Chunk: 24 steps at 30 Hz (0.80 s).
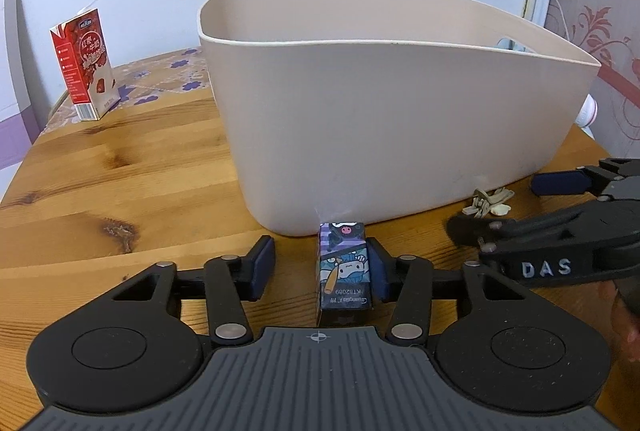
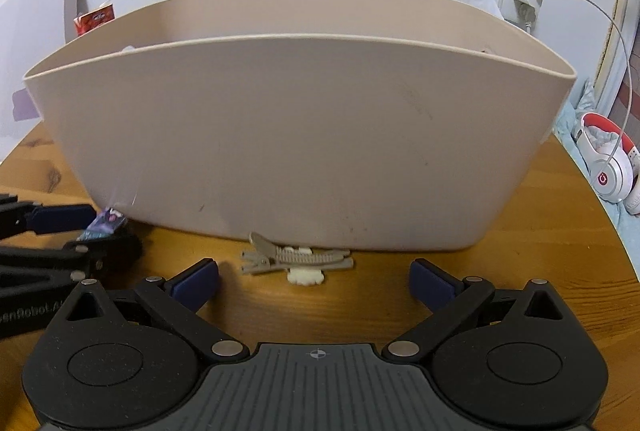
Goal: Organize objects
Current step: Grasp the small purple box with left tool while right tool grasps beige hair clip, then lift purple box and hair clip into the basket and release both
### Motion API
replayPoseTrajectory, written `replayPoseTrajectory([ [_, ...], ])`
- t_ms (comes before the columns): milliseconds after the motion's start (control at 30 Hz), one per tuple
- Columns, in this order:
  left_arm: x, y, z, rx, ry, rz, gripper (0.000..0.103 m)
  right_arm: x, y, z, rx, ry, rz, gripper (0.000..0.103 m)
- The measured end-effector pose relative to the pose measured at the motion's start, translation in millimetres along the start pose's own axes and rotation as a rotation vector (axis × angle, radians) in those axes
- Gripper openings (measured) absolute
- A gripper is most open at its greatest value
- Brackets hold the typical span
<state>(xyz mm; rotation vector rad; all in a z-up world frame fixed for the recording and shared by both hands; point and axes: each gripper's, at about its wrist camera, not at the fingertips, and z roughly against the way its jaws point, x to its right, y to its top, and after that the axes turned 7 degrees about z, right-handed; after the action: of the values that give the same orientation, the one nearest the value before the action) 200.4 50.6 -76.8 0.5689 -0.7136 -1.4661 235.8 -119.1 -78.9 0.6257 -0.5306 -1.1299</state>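
Your left gripper (image 1: 320,267) sits low on the table (image 1: 120,183) with its jaws spread, and the little cartoon box (image 1: 344,271) is standing between them, pressed up against the right pad (image 1: 378,271) while the left pad (image 1: 262,267) is well clear of it. So nothing's gripped yet; it's released. The box sits just in front of the near wall of the beige bin (image 1: 360,119), close to touching it. If I were you I'd nudge the gripper a bit right so the box ends up centred before you squeeze, otherwise the closing left pad will probably shove it sideways or twist it. Close slowly, it's a light cardboard thing and likely to tip or crush. Then lift straight up until you're over the rim before moving far, because that wall is tall and you'd clip it going diagonal. Your right gripper (image 2: 314,283) is wide open too, holding nothing, parked near the hair clip (image 2: 296,257) that lies on the table just in front of the bin. The two grippers are pretty close together, so keep the right one put while the left one lifts. The red carton (image 1: 86,65) is standing way off at the far left, and that one can wait.
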Motion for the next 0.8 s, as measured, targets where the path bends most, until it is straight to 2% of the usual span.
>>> replayPoseTrajectory([
  [133, 1.1, -0.1, 0.5, -0.006, -0.006, 0.000, 0.027, -2.0, 3.8, -1.7, -0.001, -0.014, -0.006, 0.093],
  [167, 1.7, -0.2, 0.8, -0.008, -0.009, -0.002, 0.024, -1.6, 4.0, -0.8, 0.001, -0.016, -0.007, 0.087],
  [267, 3.7, -0.9, 2.1, -0.014, -0.008, -0.011, 0.024, 1.4, 4.3, 4.6, 0.010, -0.024, -0.013, 0.059],
  [300, 4.6, -1.5, 3.1, -0.017, -0.010, -0.013, 0.023, 2.7, 4.6, 6.0, 0.008, -0.026, -0.015, 0.056],
  [800, 14.7, -13.1, 29.7, -0.040, -0.025, -0.027, 0.023, 12.3, -19.1, 33.4, 0.020, 0.014, -0.047, 0.056],
])
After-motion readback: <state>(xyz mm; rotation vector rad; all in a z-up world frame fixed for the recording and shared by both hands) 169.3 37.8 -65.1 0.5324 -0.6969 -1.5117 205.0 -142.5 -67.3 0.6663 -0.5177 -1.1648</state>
